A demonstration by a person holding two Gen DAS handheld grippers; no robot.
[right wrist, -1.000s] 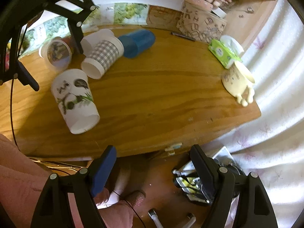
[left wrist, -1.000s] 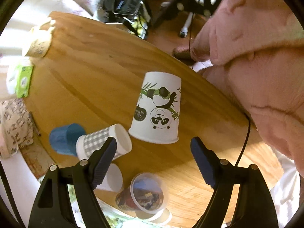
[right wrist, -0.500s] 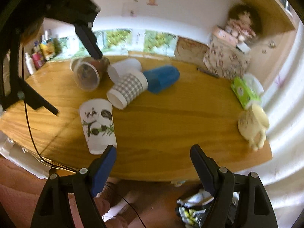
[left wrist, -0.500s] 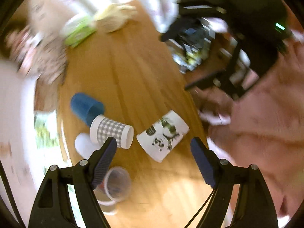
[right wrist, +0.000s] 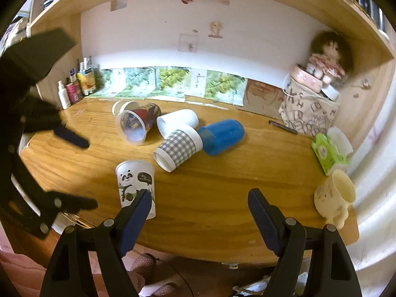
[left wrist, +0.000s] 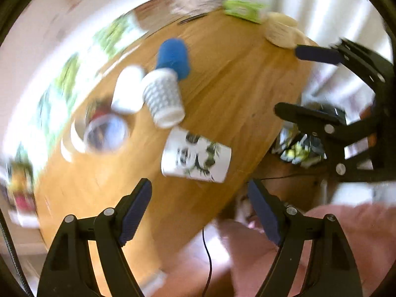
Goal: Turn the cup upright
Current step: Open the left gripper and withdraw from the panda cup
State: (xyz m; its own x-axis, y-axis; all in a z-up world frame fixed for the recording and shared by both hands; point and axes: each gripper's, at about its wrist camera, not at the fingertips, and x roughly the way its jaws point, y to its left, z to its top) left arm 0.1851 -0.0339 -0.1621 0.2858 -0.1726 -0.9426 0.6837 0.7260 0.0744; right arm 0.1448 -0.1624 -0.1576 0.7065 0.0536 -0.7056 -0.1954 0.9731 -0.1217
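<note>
On wooden desk [right wrist: 222, 198] (shelf above) | panda cup [right wrist: 135, 183] standing | both tongs released

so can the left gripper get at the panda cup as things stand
Probably yes: the left gripper is open, aimed at the panda cup, with only bare table between. The checked cup sits close beside it.

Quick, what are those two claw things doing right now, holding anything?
Left gripper: open, holding nothing; the panda cup sits ahead of it.
Right gripper: open, holding nothing.
</note>
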